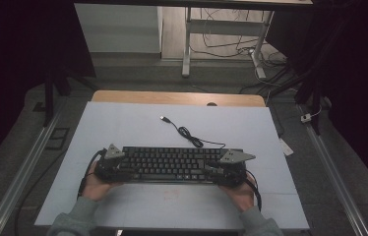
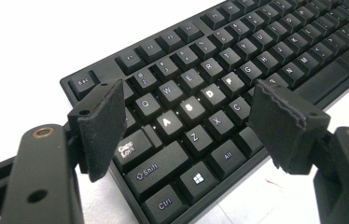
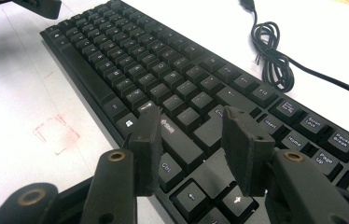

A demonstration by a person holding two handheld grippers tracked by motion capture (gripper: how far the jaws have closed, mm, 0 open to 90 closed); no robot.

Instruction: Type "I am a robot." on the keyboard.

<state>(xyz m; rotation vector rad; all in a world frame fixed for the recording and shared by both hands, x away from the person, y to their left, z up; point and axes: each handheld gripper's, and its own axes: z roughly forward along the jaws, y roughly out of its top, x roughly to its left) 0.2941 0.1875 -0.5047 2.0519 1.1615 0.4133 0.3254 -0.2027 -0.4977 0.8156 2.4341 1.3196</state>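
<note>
White table, claws [image 1: 108, 164] [image 1: 224, 169] flanking keyboard [image 1: 172, 163]

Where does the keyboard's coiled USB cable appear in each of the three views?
High view: the coiled USB cable lies behind the keyboard, at table centre.
Left gripper view: not in it.
Right gripper view: coiled USB cable at upper right, beyond the function keys.
Shared landmark: the black keyboard.

Dim overhead view, glaring close-ups

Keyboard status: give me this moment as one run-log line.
keyboard: flat on table | left tool: open over left keys | right tool: open over right keys | cable: unplugged
</note>
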